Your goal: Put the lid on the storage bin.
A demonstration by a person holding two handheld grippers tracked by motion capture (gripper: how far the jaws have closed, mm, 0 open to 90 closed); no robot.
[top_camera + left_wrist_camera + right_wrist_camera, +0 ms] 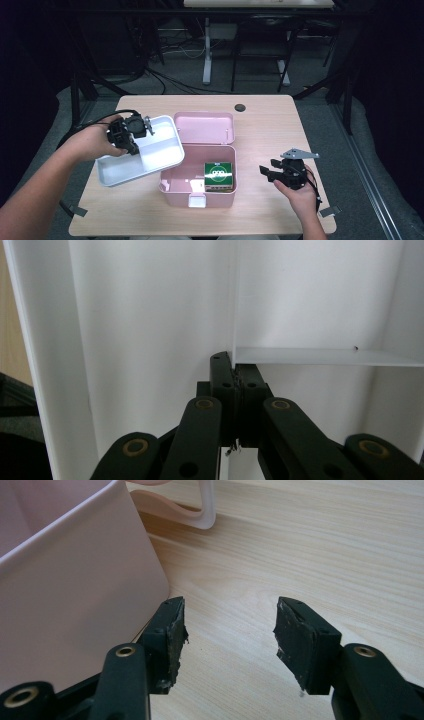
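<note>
A white divided tray (150,156) hangs tilted over the table's left side, its right corner above the rim of the open pink box (172,194). My left gripper (145,128) is shut on the tray's thin inner wall; in the left gripper view the jaws (234,367) pinch that wall's edge, with the white tray (150,315) all around. Inside the box sits a green carton (219,174). To the right of the box my right gripper (265,173) stands open, nothing between its pads (230,625), close to the pink box wall (75,580).
The box's pink lid (205,128) lies flat, folded back behind the box. A white latch (198,201) sits on the box front. The wooden table (270,130) has a dark round hole (240,107) near its far edge. Black frames and cables stand beyond.
</note>
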